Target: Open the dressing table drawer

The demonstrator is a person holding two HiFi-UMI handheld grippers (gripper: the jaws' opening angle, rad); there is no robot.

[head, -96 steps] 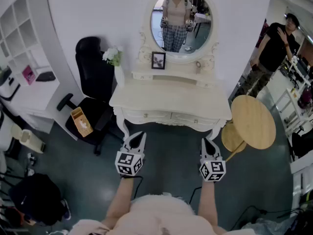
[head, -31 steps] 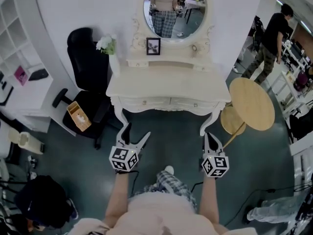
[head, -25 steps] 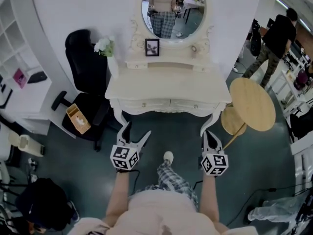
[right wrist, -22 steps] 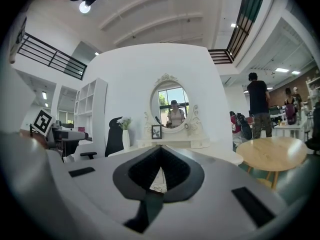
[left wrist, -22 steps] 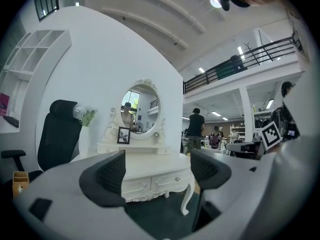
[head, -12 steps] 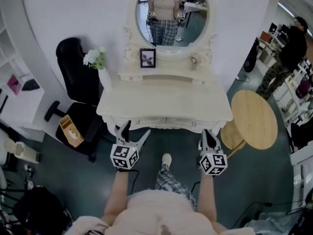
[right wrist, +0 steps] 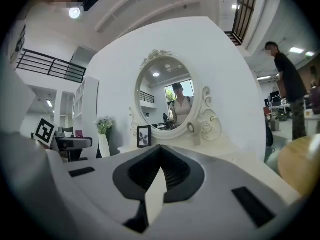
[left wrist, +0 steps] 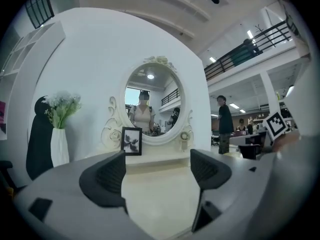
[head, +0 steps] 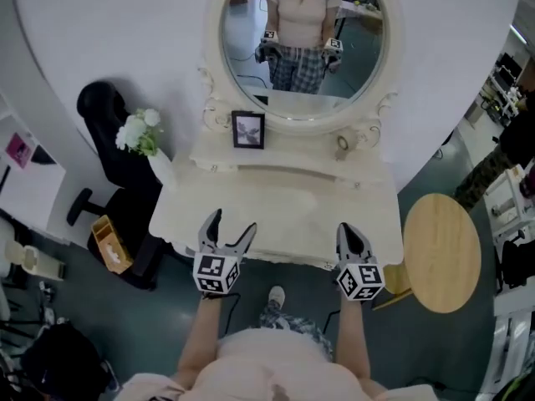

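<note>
Head view: station at table front edge.
Left gripper spread, empty; right gripper pressed together, empty; table edge beneath both.

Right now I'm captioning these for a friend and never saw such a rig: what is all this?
A person holds a two-jaw tool in each hand. The head view comes from a camera on the person's head, looking down; the two gripper views ride on the tools and look along their jaws. The left tool is open, the right tool shut; both hold nothing and hover over the front edge of the dressing table. At its back stand an oval mirror and a picture frame, with a vase of flowers by its left end. The drawer front is out of sight.
</note>
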